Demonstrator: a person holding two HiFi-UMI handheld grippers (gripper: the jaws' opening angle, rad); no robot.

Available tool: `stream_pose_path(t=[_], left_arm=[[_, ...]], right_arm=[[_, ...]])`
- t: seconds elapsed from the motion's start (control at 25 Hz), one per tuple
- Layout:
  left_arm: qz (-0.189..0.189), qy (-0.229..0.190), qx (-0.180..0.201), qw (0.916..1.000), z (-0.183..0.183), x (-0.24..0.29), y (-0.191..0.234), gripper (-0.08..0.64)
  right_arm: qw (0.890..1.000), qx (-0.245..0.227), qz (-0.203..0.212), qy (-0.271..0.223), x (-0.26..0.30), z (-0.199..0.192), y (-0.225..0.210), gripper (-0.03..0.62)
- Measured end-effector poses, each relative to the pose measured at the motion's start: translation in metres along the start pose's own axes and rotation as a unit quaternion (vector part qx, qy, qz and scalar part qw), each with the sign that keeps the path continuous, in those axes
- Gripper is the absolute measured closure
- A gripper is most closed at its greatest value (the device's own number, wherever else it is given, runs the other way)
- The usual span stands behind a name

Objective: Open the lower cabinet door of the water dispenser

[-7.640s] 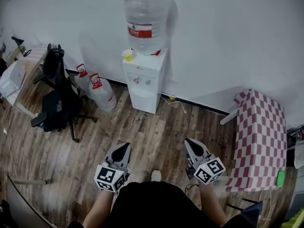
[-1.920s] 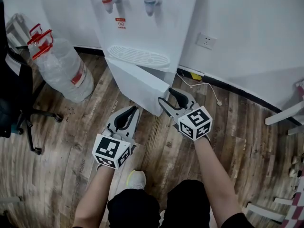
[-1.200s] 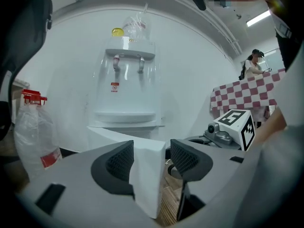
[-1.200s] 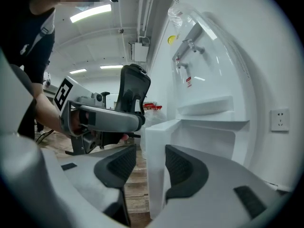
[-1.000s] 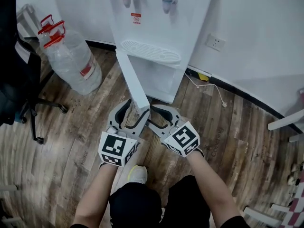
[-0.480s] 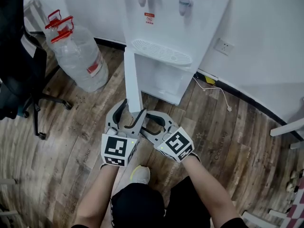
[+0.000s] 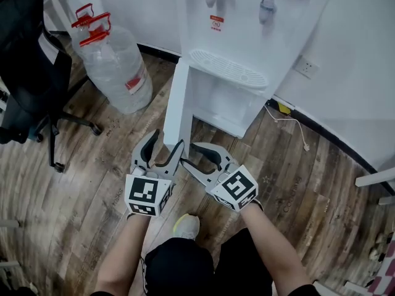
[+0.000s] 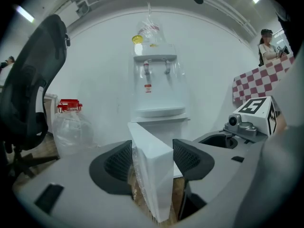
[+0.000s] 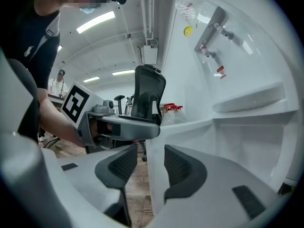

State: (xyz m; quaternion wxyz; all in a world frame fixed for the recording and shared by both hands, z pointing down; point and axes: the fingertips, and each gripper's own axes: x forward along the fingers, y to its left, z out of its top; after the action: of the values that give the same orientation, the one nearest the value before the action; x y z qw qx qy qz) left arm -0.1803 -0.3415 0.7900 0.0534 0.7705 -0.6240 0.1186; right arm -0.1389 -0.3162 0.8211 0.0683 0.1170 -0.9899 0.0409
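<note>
White door (image 7: pixel 176 106) of the dispenser (image 7: pixel 247 36) stands wide open, swung wider than a second ago. Red label (image 7: pixel 216 23) under the left tap, print too small to read. Left tongs (image 7: pixel 166 139) clamped on the door's near edge. Right tongs (image 7: pixel 189 154) apart, just been closing, door edge between them.

From the water dispenser (image 7: pixel 247 36) the cabinet door (image 7: pixel 176 106) juts forward. Water jugs (image 7: pixel 120 73) stand left of the dispenser, an office chair (image 7: pixel 31 79) farther left.
</note>
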Motion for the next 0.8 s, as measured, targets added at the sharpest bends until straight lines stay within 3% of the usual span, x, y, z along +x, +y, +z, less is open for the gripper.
stream_pose_path(t=[0.52, 0.8], left_arm=[[0.071, 0.006, -0.007, 0.9975, -0.011, -0.024, 0.068, 0.295], [0.089, 0.009, 0.002, 0.996, -0.014, -0.03, 0.097, 0.296]], right_arm=[[1.0, 0.012, 0.016, -0.013, 0.027, 0.008, 0.007, 0.466], [1.0, 0.019, 0.015, -0.015, 0.038, 0.008, 0.007, 0.5]])
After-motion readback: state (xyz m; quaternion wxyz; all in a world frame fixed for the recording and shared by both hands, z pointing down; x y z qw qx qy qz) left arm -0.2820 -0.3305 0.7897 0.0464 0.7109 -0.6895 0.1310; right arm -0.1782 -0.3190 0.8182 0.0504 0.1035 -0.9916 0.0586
